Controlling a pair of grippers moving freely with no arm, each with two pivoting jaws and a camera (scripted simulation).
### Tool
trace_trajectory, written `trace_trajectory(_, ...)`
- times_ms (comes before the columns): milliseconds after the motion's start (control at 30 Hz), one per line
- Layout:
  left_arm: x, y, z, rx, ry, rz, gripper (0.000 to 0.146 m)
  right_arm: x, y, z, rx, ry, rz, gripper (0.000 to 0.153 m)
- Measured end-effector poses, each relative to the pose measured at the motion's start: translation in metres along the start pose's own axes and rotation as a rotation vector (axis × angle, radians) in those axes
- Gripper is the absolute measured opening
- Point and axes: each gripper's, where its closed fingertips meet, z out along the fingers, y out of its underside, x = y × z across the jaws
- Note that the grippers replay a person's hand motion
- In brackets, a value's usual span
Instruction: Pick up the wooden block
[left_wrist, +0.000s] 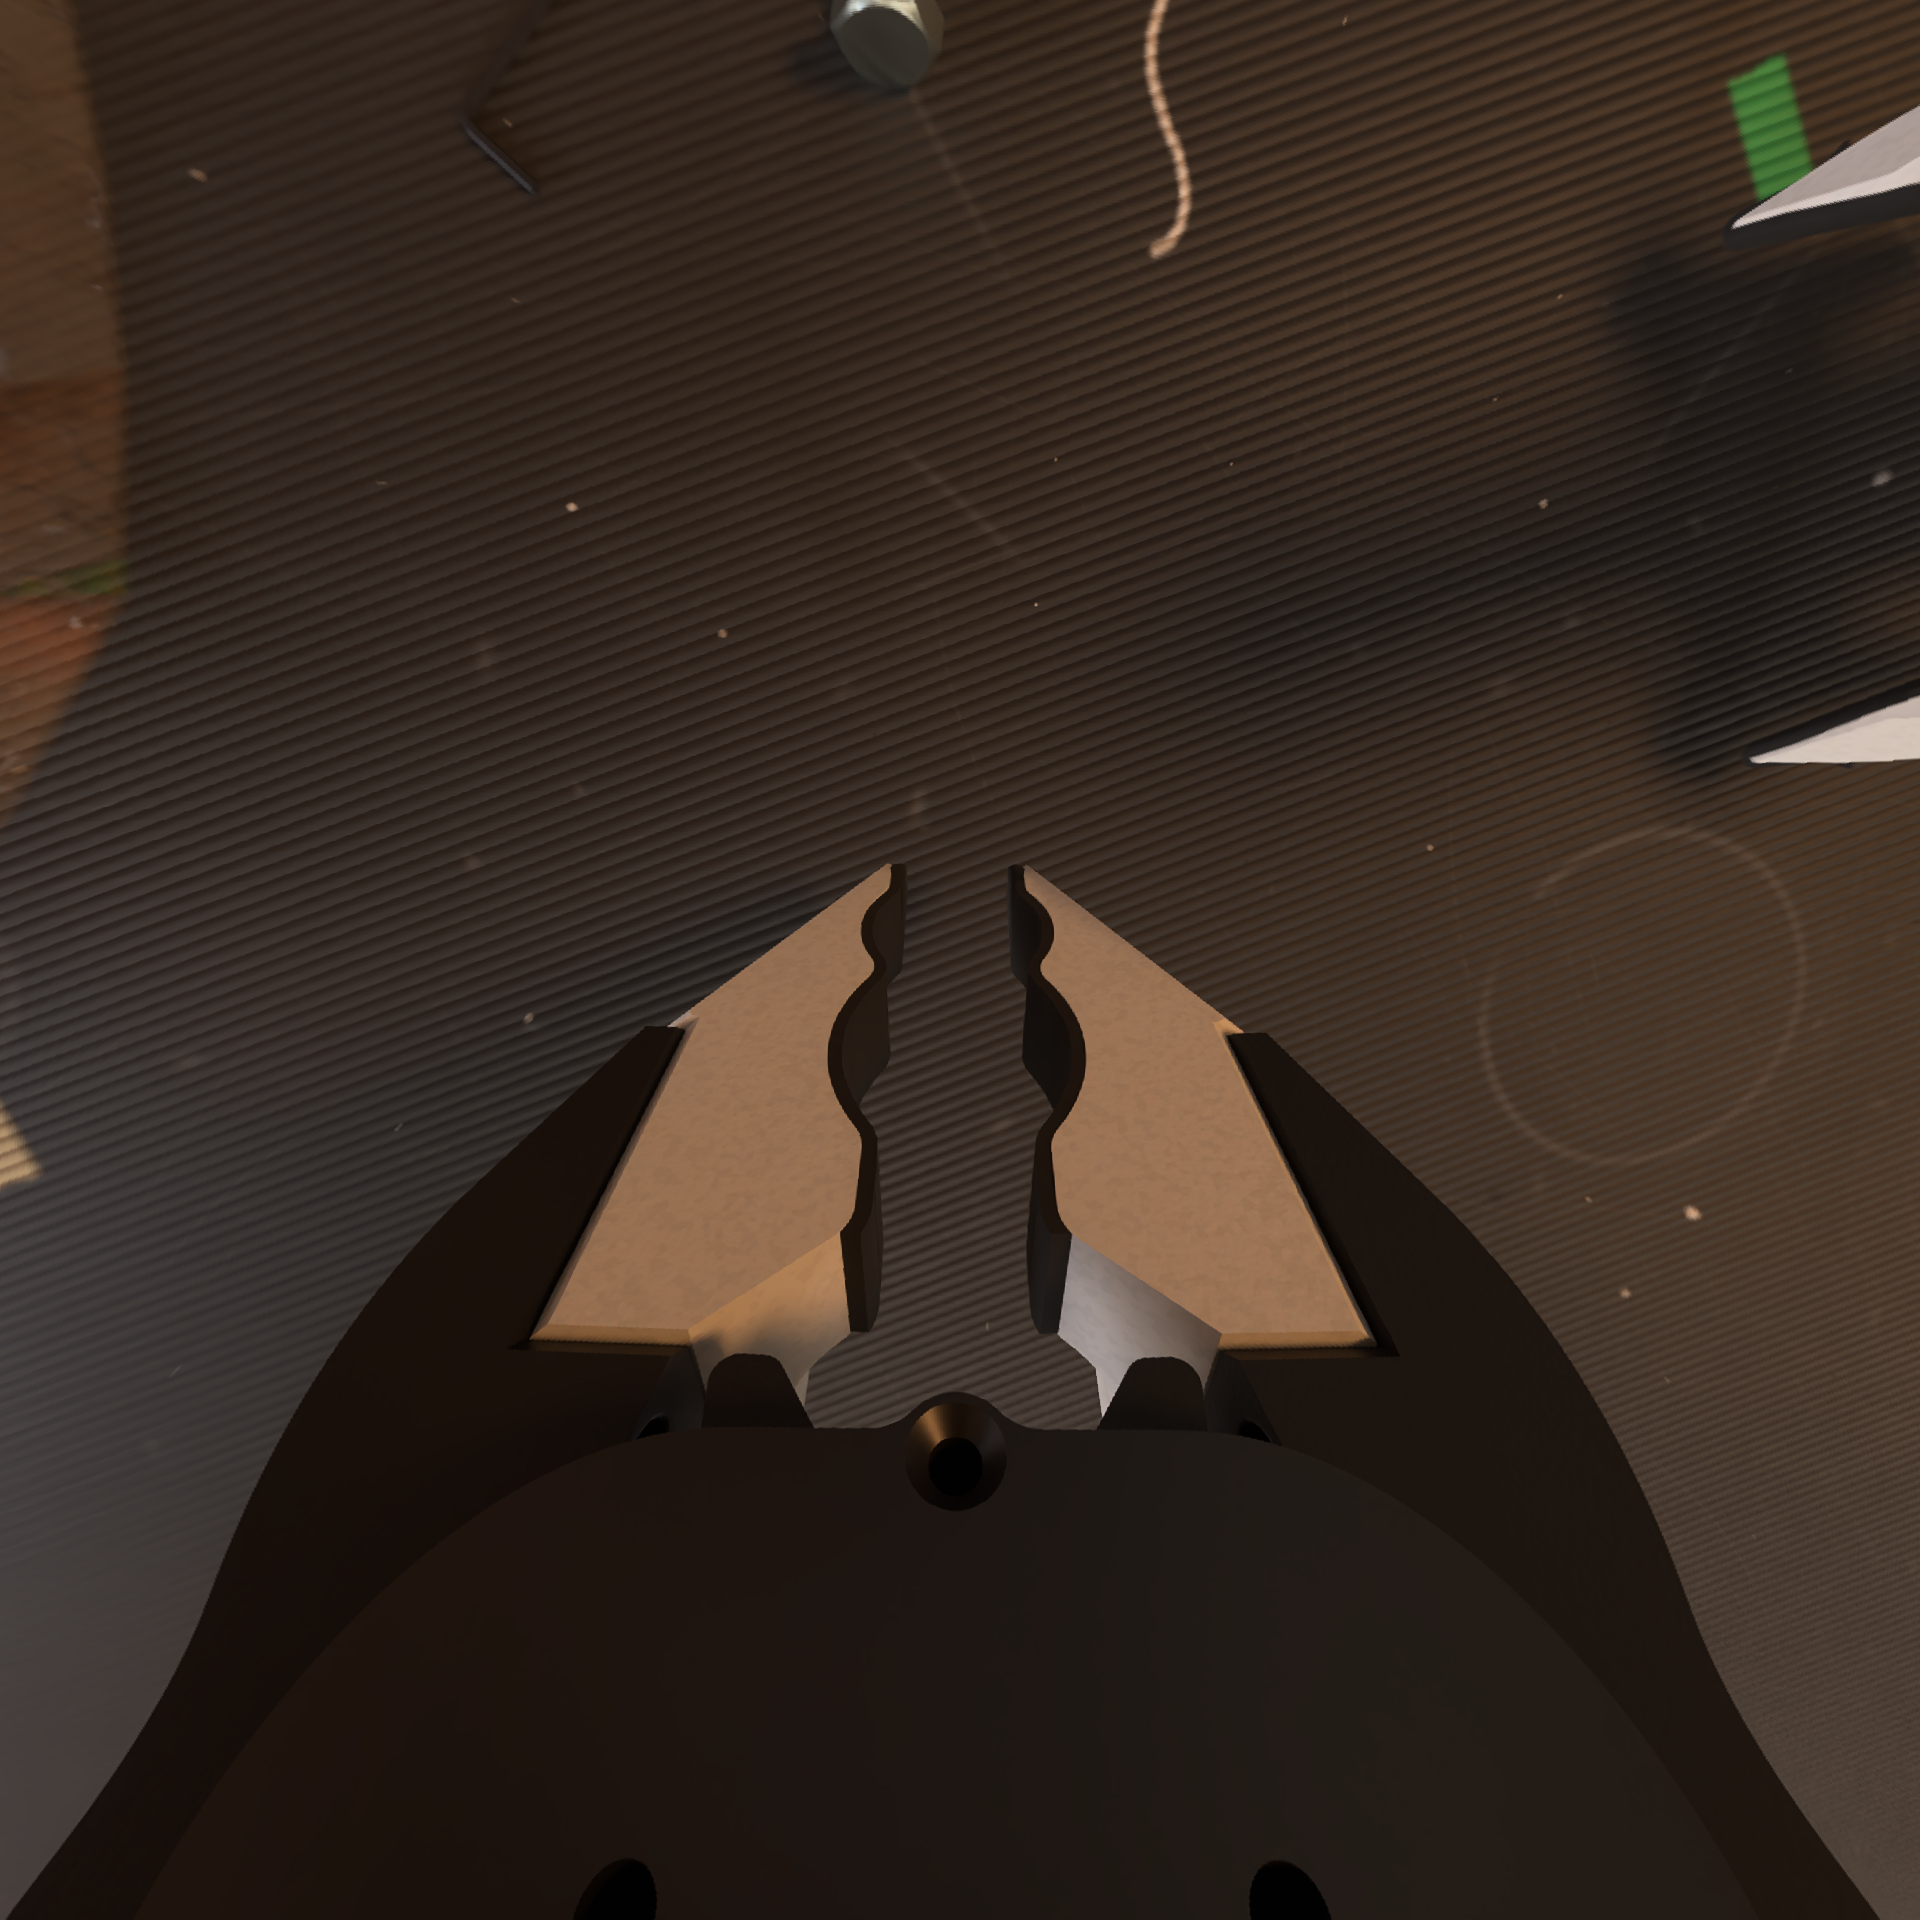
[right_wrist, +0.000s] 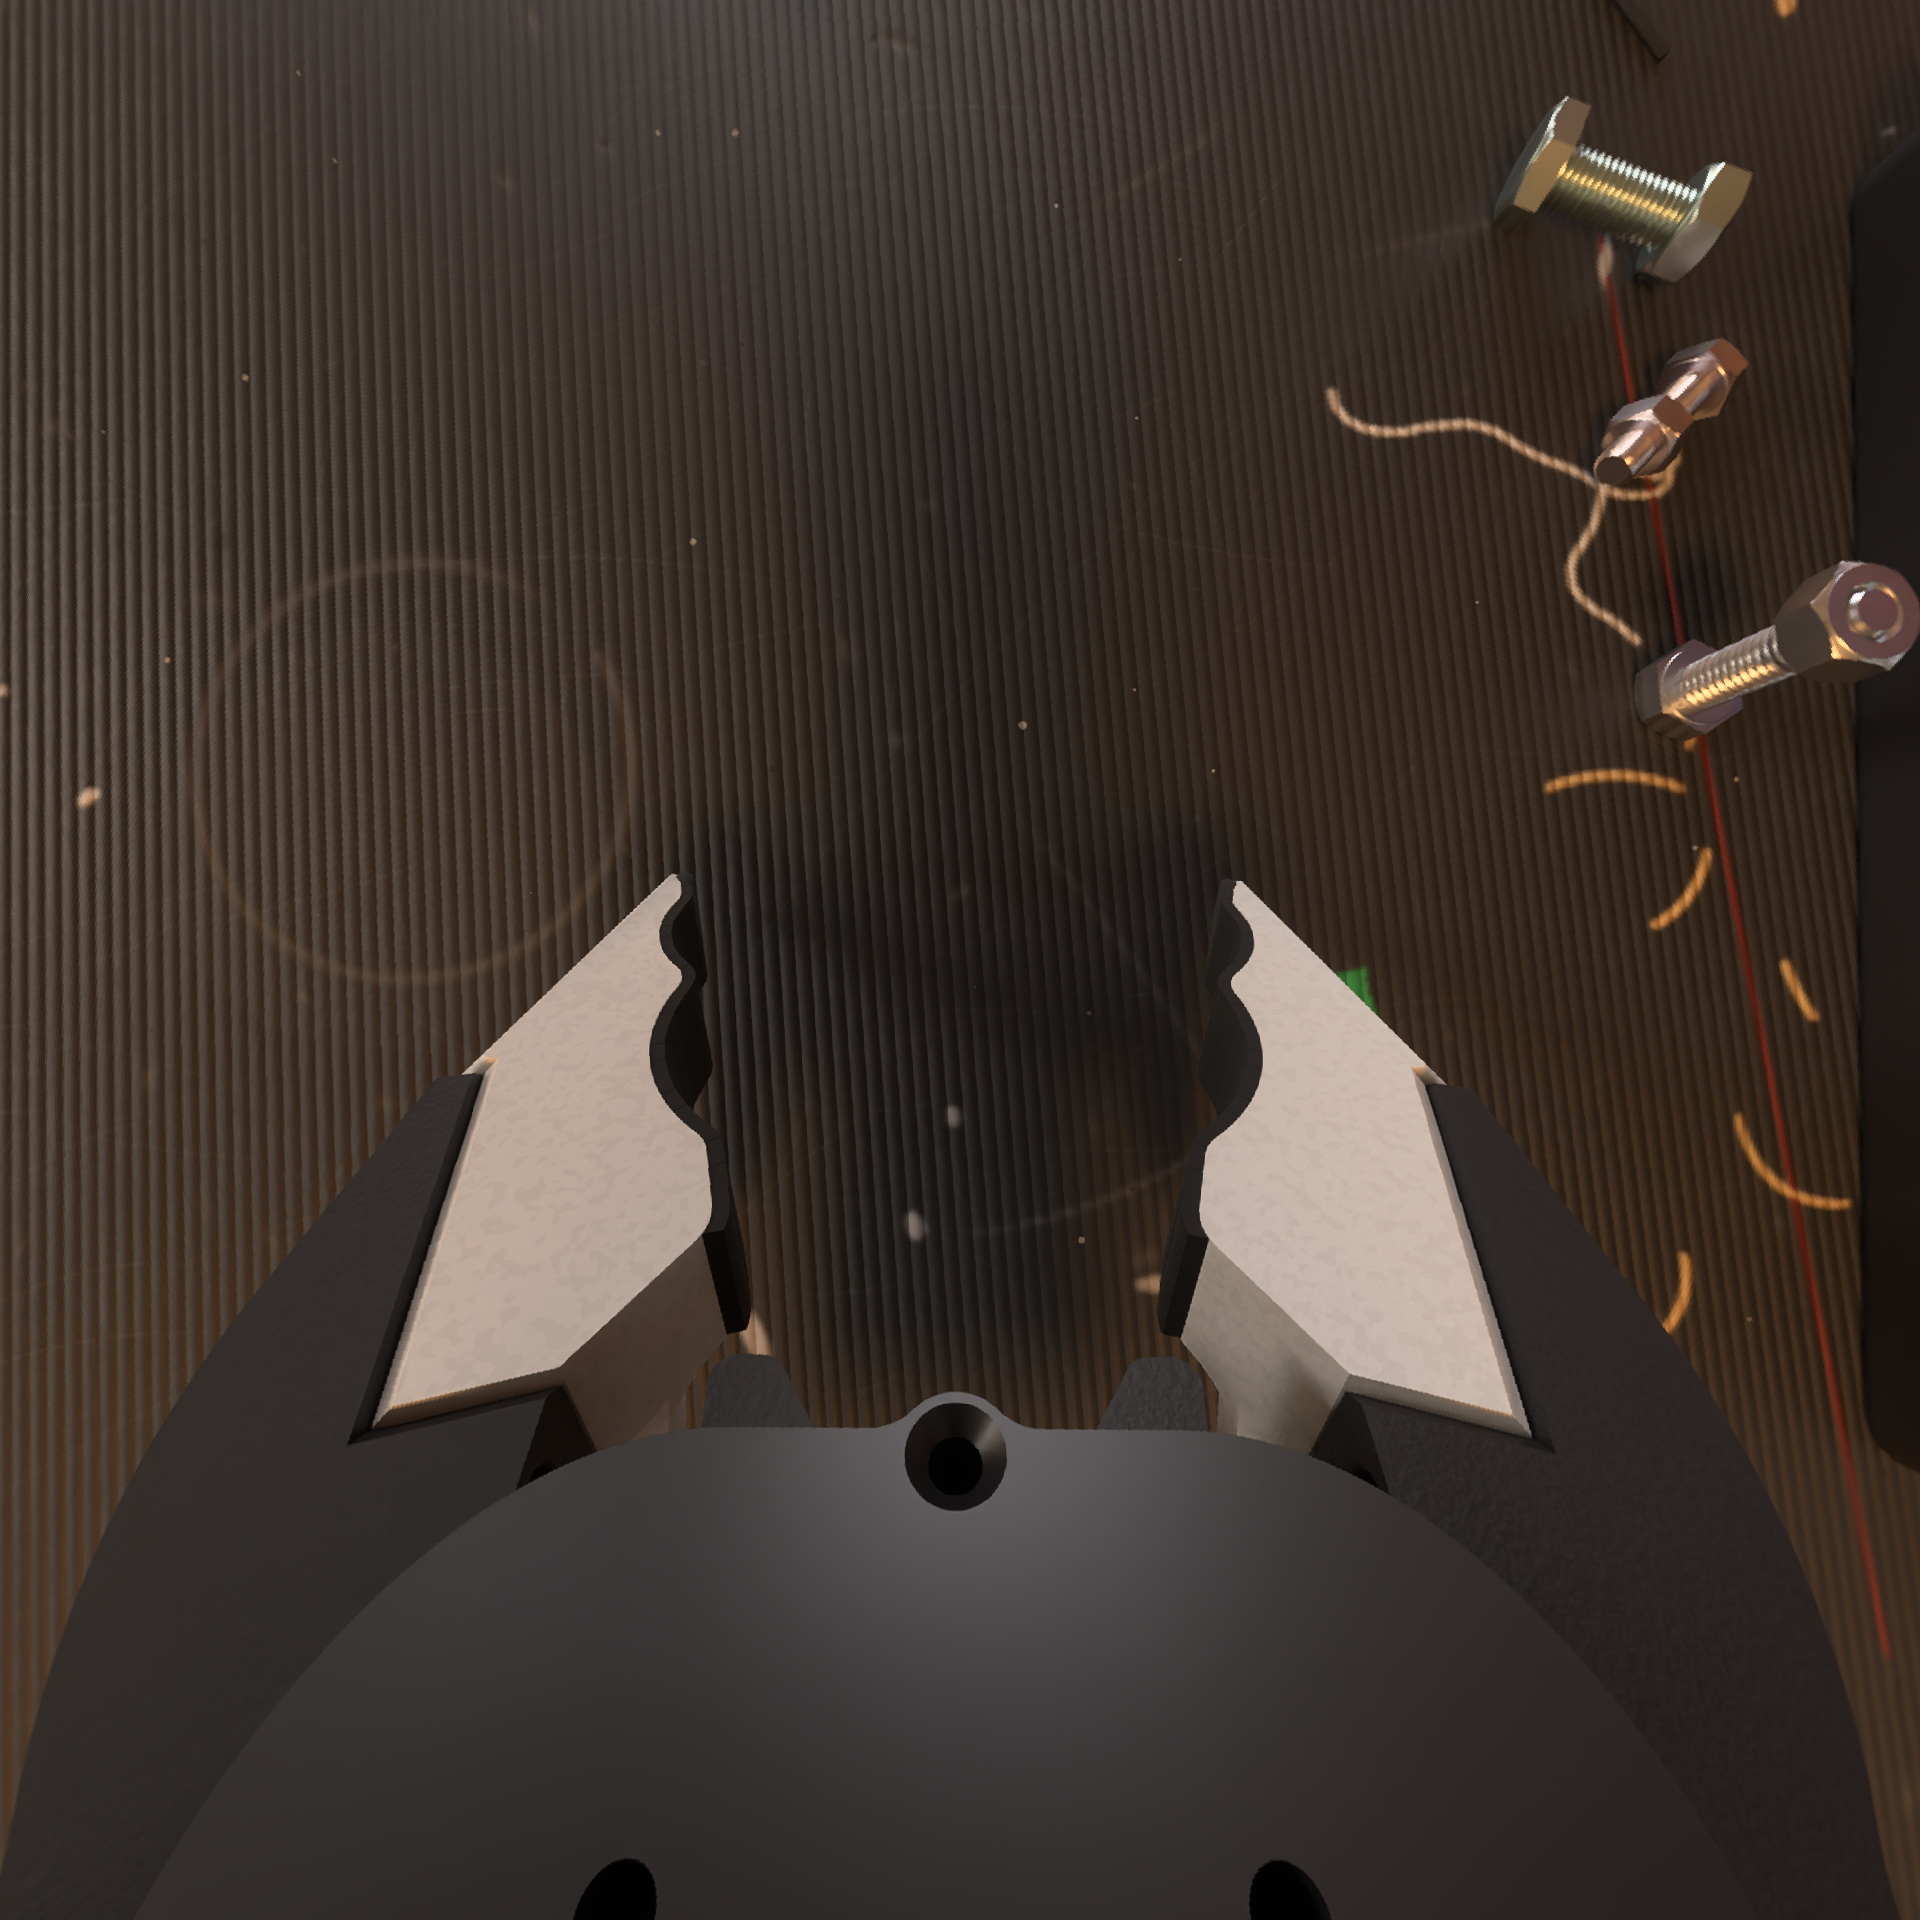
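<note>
Overhead, left gripper (left_wrist: 957, 873) nearly closed, perhaps empty; right gripper (right_wrist: 957, 883) spread.

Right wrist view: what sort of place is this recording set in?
Probably a workshop bench. A dark ribbed mat carries loose bolts, a piece of string and curled wood shavings. No wooden block shows clearly.

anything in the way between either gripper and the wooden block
Cannot tell: no wooden block shows clearly. Ahead of the left gripper and the right gripper lies only bare dark ribbed mat.
</note>
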Motion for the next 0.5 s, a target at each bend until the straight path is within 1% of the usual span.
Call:
trace_trajectory(100,-0.003,-0.001,0.014,0.018,0.01,-0.01,0.013,0.0,0.0,0.001,0.016,0.0,0.01,0.098)
trace_trajectory(233,-0.014,-0.014,0.02,0.138,0.022,-0.068,0.001,0.001,-0.001,0.002,0.033,0.01,0.034,0.098)
trace_trajectory(300,-0.015,-0.015,0.021,0.16,0.046,-0.1,0.001,0.001,-0.001,0.002,0.044,0.013,0.038,0.098)
trace_trajectory(400,-0.015,-0.015,0.021,0.153,0.025,-0.086,0.001,0.001,-0.002,0.002,0.05,0.019,0.029,0.098)
trace_trajectory(467,-0.012,-0.015,0.021,0.126,0.002,-0.065,0.001,0.001,-0.003,-0.007,0.053,0.028,0.003,0.097)
trace_trajectory(500,-0.011,-0.015,0.02,0.11,-0.017,-0.05,0.004,-0.002,-0.004,-0.018,0.06,0.008,0.021,0.093)
